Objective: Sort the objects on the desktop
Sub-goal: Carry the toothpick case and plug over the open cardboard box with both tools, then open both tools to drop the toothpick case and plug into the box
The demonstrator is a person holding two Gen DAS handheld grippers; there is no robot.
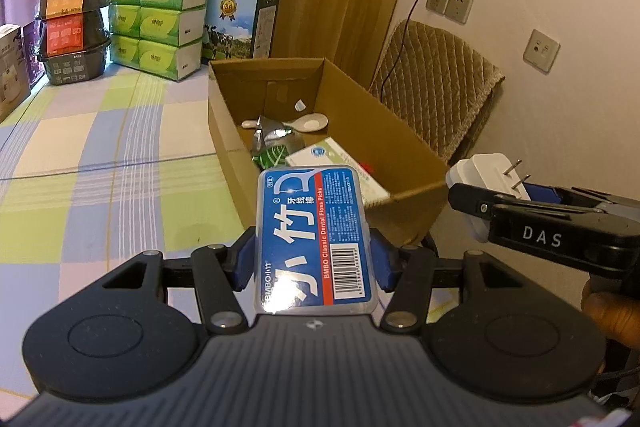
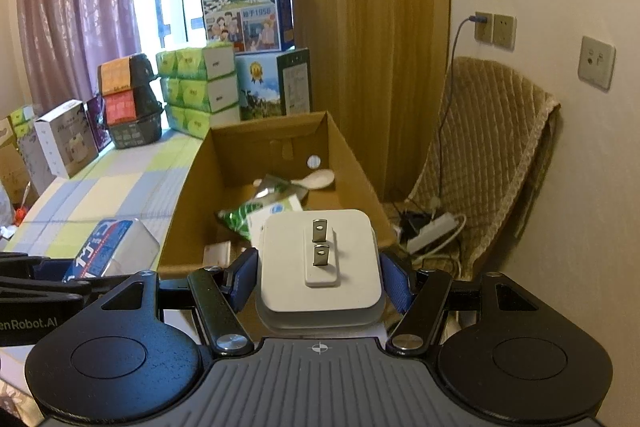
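Gripping a blue floss box (image 1: 316, 239) (left claw (image 1: 314, 259)), right claw (image 2: 318, 279) clamps white plug (image 2: 320, 263).

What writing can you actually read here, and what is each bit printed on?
"BMBO Classic Dental Floss Picks": floss pick box held in the left gripper; its fine print is too small.
"DAS": side of the right gripper.
"纯牛奶": upper milk carton.
"始于1956": same carton, left view.
"enRobot.AI", cut off: left gripper body, right view.
Tissue packs and charger: nothing readable.
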